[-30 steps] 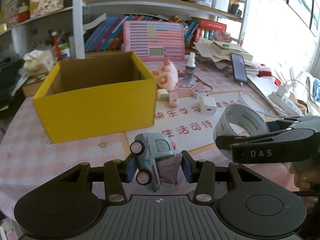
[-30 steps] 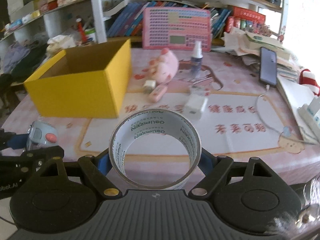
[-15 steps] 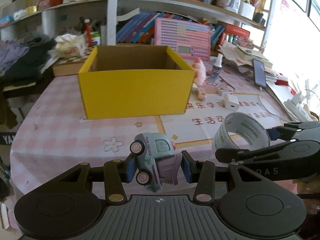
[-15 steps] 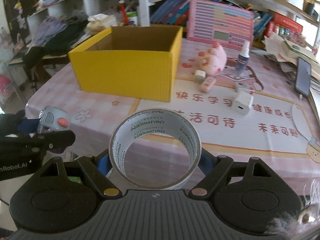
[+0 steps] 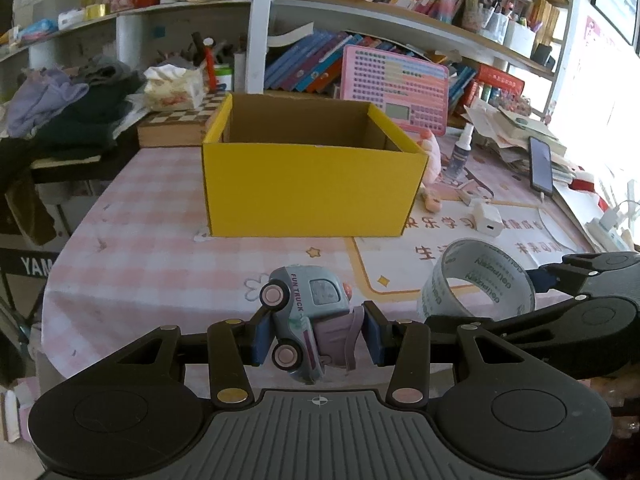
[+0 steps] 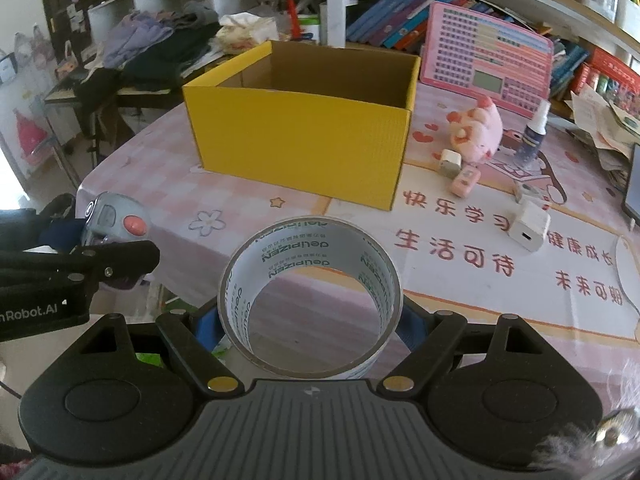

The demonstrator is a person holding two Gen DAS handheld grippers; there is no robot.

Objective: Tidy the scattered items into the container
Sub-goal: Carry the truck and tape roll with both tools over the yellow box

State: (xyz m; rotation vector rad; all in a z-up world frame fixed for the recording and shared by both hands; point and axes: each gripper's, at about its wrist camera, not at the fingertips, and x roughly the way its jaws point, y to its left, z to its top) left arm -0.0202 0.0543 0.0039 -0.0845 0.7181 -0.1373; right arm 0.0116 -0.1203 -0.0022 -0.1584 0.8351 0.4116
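box [image 5: 308, 188]: open-topped yellow cardboard, standing on the table [image 5: 152, 248] at the far centre, ahead of both grippers; what little of the inside shows is bare.

left gripper [image 5: 314, 332]: clenched on the toy truck [image 5: 304, 320], held tilted above the near table edge. the truck is likely light, hard plastic and smooth; its wheels may roll, so the grip across the body sides is the sound one.

right gripper [image 6: 310, 320]: grasping the tape roll [image 6: 310, 300] across its outer width, the hole facing the camera. the roll is probably stiff and fairly light, with a slick face; squeeze across the rim, not the edge.

items remaining to the right of the box: plush pig [image 6: 476, 128], spray bottle [image 6: 534, 136], charger [image 6: 528, 226], small cube [image 6: 450, 162], pink case [image 6: 464, 180]. the pig is soft; the bottle may tip.

surface: pink checked cloth with a printed mat, flat, possibly prone to sliding. room: crowded shelves, books and a clothes heap behind, with a phone [image 5: 540, 166] at the right.
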